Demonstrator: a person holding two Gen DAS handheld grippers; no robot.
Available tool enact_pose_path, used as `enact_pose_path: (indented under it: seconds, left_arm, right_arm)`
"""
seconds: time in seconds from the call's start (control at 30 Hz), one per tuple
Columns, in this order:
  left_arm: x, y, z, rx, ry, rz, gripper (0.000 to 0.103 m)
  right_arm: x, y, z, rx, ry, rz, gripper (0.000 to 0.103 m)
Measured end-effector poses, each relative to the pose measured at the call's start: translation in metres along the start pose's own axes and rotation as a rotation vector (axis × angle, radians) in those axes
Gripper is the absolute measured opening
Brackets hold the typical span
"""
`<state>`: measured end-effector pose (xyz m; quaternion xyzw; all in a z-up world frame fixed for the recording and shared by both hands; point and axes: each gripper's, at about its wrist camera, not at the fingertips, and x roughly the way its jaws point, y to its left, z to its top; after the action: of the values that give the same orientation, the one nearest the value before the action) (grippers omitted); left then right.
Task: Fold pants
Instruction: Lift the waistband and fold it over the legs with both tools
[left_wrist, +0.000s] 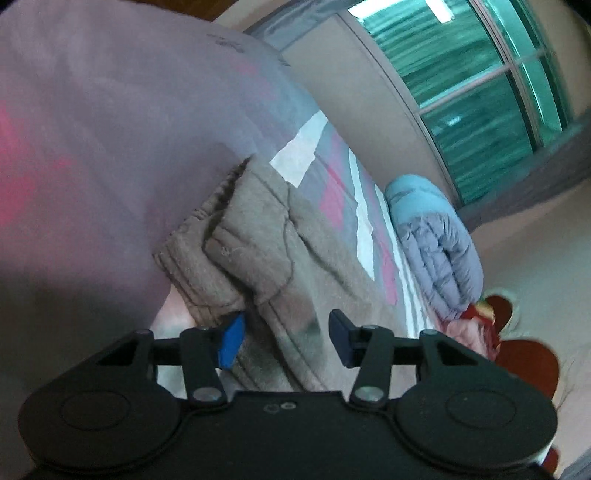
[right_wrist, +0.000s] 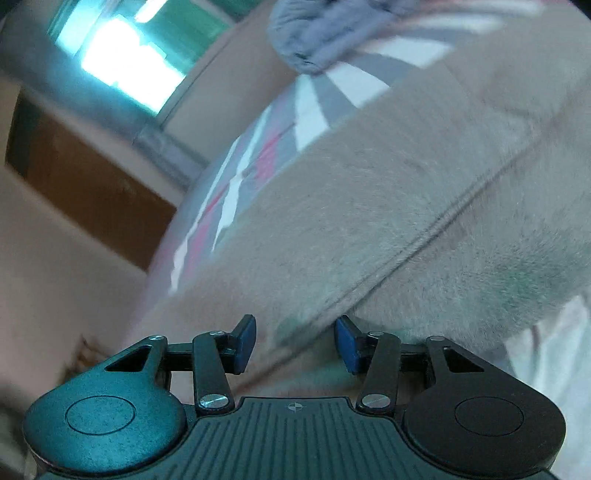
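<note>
Brown fleece pants lie on striped pink/grey/white bedsheet, long axis running away from both tools, elastic waistband end just ahead of L gripper. R gripper over mid-leg seam. Both jaws parted, nothing clamped; fabric directly btwn/below pads.

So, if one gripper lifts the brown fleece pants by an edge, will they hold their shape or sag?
The brown fleece pants will probably sag: they already lie in soft creases and bunch at the gathered waistband. The fuzzy nap suggests that the pads will hold it without slipping. The cloth looks thick, so a doubled layer may feel bulky between the fingers.
</note>
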<state>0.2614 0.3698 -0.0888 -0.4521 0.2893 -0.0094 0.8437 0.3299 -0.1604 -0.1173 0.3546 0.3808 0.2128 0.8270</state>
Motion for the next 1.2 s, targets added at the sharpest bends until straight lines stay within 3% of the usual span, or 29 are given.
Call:
enact_pose_path:
  seconds: [0.03,0.1,0.13,0.23,0.43,0.57,0.63,0.73,0.83,0.9,0.93,0.97,1.03,1.13,1.2]
  left_arm:
    - [0.000,0.000,0.000,-0.014,-0.006,0.001,0.036]
    - [0.001,-0.003,0.000,-0.015,-0.013,0.032,0.020]
    - [-0.001,-0.004,0.000,-0.011,-0.013,0.048,0.015]
    - [-0.013,-0.007,-0.001,0.004,-0.026,0.037,0.010]
    - [-0.037,-0.014,0.010,0.038,-0.076,-0.007,0.010]
    - [-0.019,0.001,0.005,0.033,0.000,0.078,0.007]
    - [-0.020,0.006,0.000,0.028,-0.005,0.079,0.007]
    - [-0.023,0.000,-0.003,0.068,-0.023,0.085,0.007]
    - [-0.022,-0.007,-0.006,0.098,-0.030,0.112,0.013]
    - [-0.027,-0.023,-0.015,0.124,-0.071,0.152,0.030]
    - [-0.033,-0.033,-0.022,0.154,-0.106,0.195,0.060]
    - [-0.037,-0.046,-0.031,0.184,-0.150,0.243,0.083]
    - [-0.046,-0.067,-0.052,0.250,-0.197,0.250,0.084]
    - [-0.039,-0.090,-0.082,0.285,-0.181,0.243,0.083]
    - [-0.024,-0.102,-0.101,0.291,-0.160,0.277,0.079]
  right_arm:
    - [0.002,-0.002,0.004,0.025,-0.006,0.006,0.042]
    - [0.007,-0.007,0.012,0.048,-0.007,0.003,0.008]
    - [0.010,-0.010,0.013,0.063,-0.009,-0.009,0.006]
    - [0.007,-0.004,0.014,0.020,-0.028,-0.003,0.005]
    - [-0.050,0.021,0.003,-0.105,-0.087,0.094,0.004]
    - [-0.048,0.015,-0.016,-0.149,-0.028,0.022,0.005]
    - [-0.035,0.000,-0.026,-0.103,0.026,-0.026,0.005]
    - [-0.047,-0.009,-0.031,-0.066,0.023,0.003,0.005]
    - [-0.055,-0.007,-0.032,-0.129,0.036,-0.014,0.006]
    - [-0.060,-0.019,-0.031,-0.098,0.062,-0.005,0.012]
    - [-0.067,-0.018,-0.030,-0.088,0.046,0.001,0.014]
    - [-0.082,-0.020,-0.029,-0.097,0.009,0.001,0.015]
    - [-0.109,-0.024,-0.024,-0.119,-0.058,-0.009,0.016]
    - [-0.146,-0.045,-0.011,-0.102,-0.134,-0.048,0.016]
    - [-0.166,-0.070,-0.001,-0.042,-0.173,-0.067,0.016]
